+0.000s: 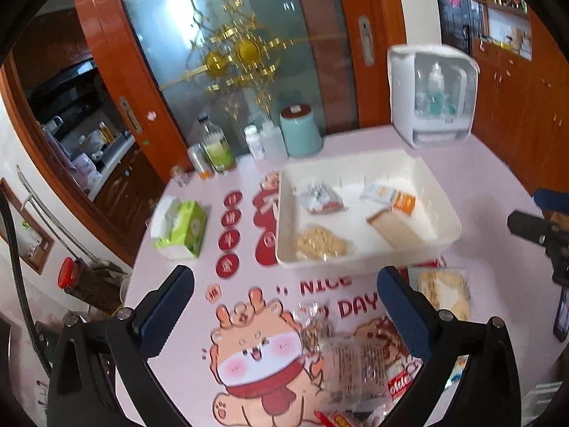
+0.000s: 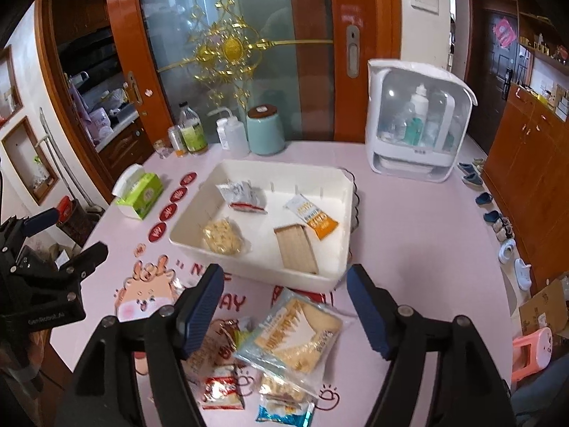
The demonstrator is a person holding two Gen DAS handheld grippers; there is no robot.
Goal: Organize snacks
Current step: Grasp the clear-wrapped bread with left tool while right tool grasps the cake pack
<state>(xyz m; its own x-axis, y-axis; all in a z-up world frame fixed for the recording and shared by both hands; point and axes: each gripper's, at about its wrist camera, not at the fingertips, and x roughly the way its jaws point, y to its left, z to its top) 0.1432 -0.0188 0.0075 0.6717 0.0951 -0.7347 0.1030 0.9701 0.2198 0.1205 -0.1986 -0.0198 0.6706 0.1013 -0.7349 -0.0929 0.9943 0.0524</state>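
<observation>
A: Are the jaws holding anything?

B: No. The left gripper [image 1: 284, 306] and the right gripper [image 2: 284, 306] both stand wide apart with nothing in them.

A: Where are the snacks?

B: Some lie in the white bin [image 2: 188, 220], ahead of the jaws. The rest sit on the pink tabletop [image 2: 426, 249]. A big cracker bag [image 2: 295, 334] lies right between the right jaws, just below them.

A: How should it be picked up?

B: I think go straight down and pinch the middle softly. The bag is flat, shiny and crinkly, so it may slip. The crackers inside could crack.

A: And the bin?

B: Hard, smooth plastic with low walls. Easy to drop things in.
</observation>
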